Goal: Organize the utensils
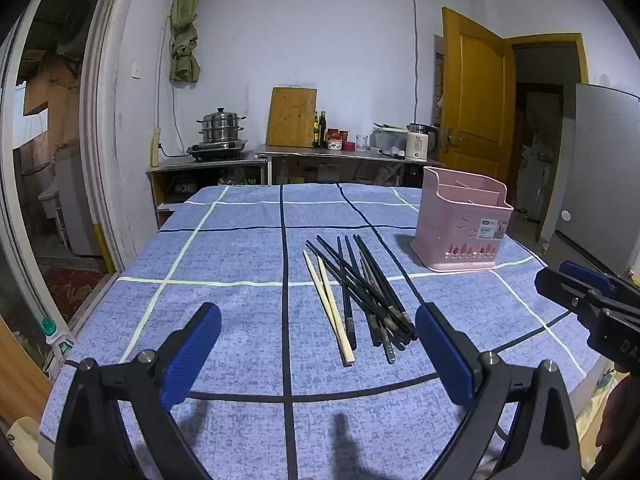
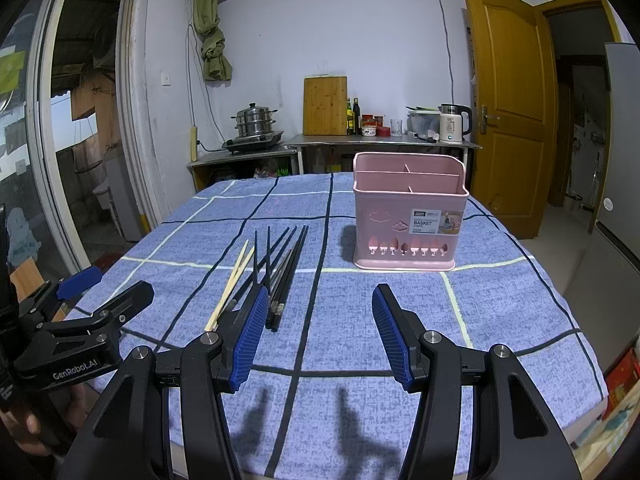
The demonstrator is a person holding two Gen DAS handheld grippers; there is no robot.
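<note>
Your left gripper (image 1: 318, 344) hangs above the bench (image 1: 224, 320) with jaws released and nothing between them; so does your right gripper (image 2: 318, 332). The black chopsticks (image 1: 362, 288) and the pale wooden pair (image 1: 328, 308) lie in a loose heap left of the pink chopstick basket (image 2: 408, 216), apart from it.

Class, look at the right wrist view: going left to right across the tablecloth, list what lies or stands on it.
pale wooden chopsticks → black chopsticks → pink utensil basket
</note>
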